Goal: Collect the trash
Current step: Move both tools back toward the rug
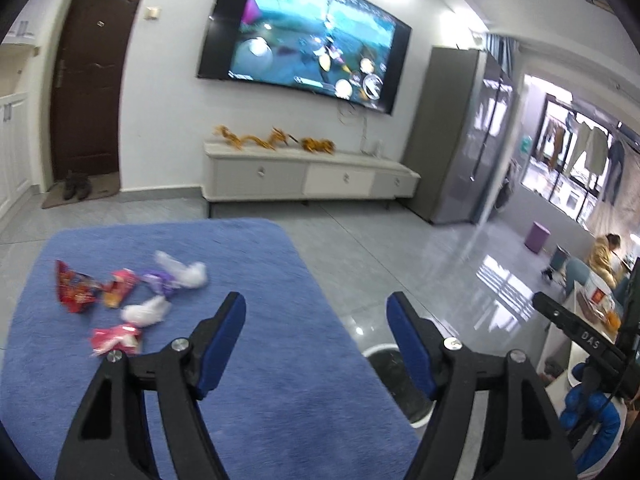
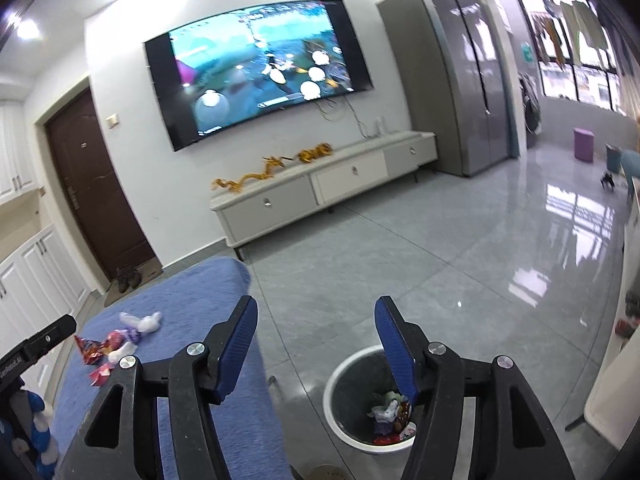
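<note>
**Both tongs empty above table, trash split btw table and bin**

Left gripper [image 1: 316,312]: jaws apart, nothing btw the blue pads, held over the near right part of the blue table [image 1: 256,420]. Right gripper [image 2: 316,320]: jaws also apart and empty, held past the table's right edge, above the floor and the bin [image 2: 340,376].

Trash still on table, all in a loose cluster toward the far left corner:
- red wrapper [image 1: 74,290], leftmost, nearest the left edge
- pink wrapper [image 1: 120,286] just beside it, to the right
- purple wrapper [image 1: 160,282] next along, touching or nearly touching a crumpled white tissue [image 1: 184,270], which lies farthest back
- second white tissue [image 1: 146,311] nearer, below the purple one
- pink-white wrapper [image 1: 116,338] closest to the grippers

Pics blurred, so print on wrappers can't be read.

Bin: white rim, dark inside, stands on the grey floor just off the table's right edge. In the right wrist view its bottom holds a small heap of wrappers and tissue [image 2: 390,414]; right finger covers part of it. In the left wrist view only a slice of the bin shows behind the right finger.

Beyond the table: TV [image 1: 304,36] on the wall, low cabinet [image 1: 308,176] under it, brown door [image 1: 90,80] at left.
</note>
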Available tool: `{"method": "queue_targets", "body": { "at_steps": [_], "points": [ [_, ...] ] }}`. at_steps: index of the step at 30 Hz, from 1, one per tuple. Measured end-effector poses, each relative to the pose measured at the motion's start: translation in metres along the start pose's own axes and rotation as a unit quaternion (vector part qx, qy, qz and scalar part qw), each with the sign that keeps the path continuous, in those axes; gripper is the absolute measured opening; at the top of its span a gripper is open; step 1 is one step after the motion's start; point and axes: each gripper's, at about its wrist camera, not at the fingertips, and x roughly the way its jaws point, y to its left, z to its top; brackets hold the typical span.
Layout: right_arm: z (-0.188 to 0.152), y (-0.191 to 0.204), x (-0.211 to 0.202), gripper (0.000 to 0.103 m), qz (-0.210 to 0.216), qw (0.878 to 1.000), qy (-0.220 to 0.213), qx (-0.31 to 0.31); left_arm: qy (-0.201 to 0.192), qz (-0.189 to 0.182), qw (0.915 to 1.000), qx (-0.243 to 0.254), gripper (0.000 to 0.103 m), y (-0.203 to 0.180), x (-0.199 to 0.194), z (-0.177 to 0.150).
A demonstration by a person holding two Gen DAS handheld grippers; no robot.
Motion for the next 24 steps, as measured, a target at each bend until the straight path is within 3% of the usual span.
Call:
{"method": "queue_targets", "body": {
  "at_steps": [11, 24],
  "points": [
    [0.005, 0.032, -0.027, 0.059, 0.031, 0.999, -0.026, -0.03, -0.066, 0.059, 0.9951, -0.044, 0.072, 0.063, -0.071, 0.007],
    [0.011, 0.057, -0.054, 0.059, 0.055, 0.995, -0.057, -0.057, -0.11, 0.106, 0.987, -0.05, 0.072, 0.099, -0.125, 0.008]
  ]
}}
